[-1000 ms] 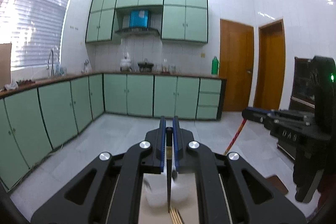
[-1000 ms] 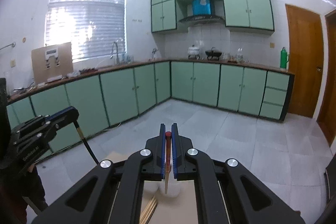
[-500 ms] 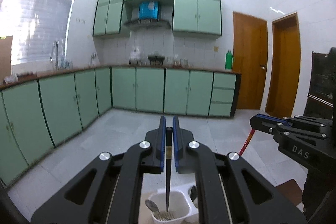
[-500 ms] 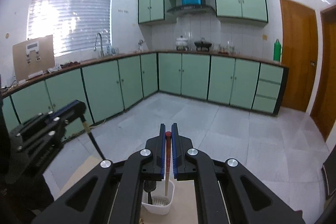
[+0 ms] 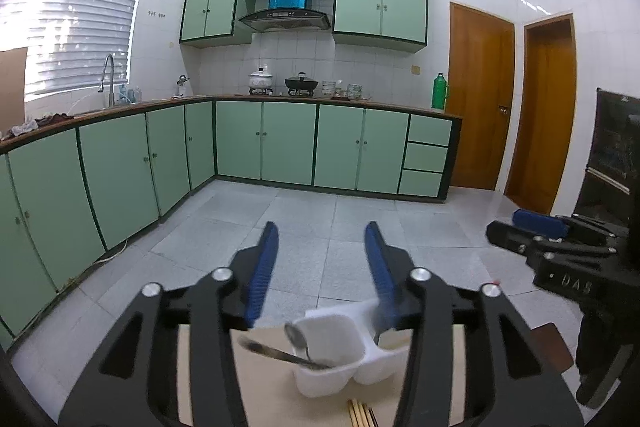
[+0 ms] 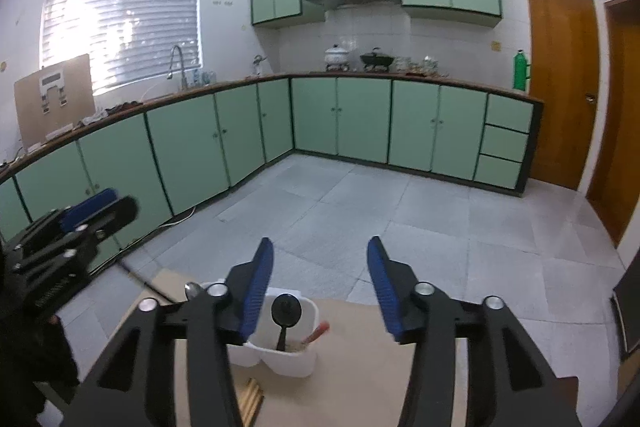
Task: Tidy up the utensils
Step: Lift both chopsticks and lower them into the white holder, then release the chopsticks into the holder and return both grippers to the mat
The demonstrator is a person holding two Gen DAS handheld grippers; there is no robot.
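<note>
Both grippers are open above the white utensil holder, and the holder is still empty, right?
Not empty. The right wrist view shows the white utensil holder already holding a black spoon and a red-tipped chopstick. Both the left gripper and right gripper are open.

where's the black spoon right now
In the right wrist view the black spoon stands bowl-up in the white utensil holder on the table, beside a red-tipped chopstick.
</note>
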